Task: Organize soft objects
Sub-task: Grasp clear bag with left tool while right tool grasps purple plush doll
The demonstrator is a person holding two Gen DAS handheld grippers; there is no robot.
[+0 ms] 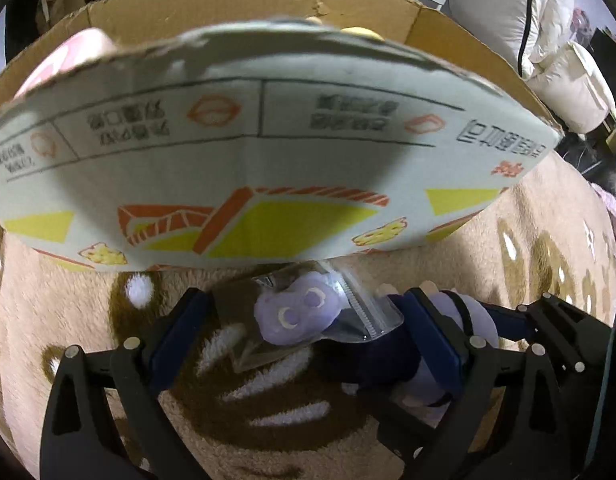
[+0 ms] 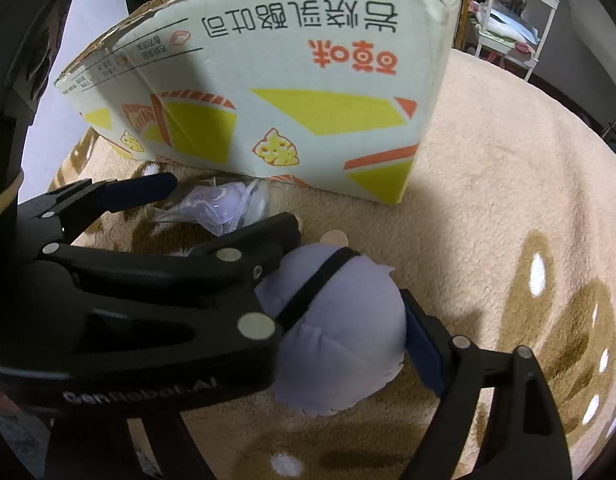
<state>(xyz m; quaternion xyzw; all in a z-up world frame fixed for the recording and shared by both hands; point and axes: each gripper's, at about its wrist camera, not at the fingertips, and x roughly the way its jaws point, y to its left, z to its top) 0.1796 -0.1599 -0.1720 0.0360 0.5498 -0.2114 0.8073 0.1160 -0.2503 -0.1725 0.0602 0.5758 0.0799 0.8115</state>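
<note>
A printed cardboard box [image 1: 268, 152] stands open on a tan plush blanket; it also shows in the right wrist view [image 2: 284, 92]. A small purple plush in a clear bag [image 1: 300, 316] lies in front of the box, between the open fingers of my left gripper [image 1: 304, 324]. It also shows in the right wrist view [image 2: 224, 204]. A larger lavender plush doll with a black strap [image 2: 340, 328] lies between the fingers of my right gripper [image 2: 344, 340], which close on it. My left gripper [image 2: 224, 208] reaches across in the right wrist view.
A pink plush [image 1: 64, 60] and something yellow [image 1: 360, 32] sit inside the box. The tan blanket [image 2: 508, 184] with brown and white marks covers the surface. White cushions [image 1: 556, 60] and a white rack [image 2: 512, 12] stand behind.
</note>
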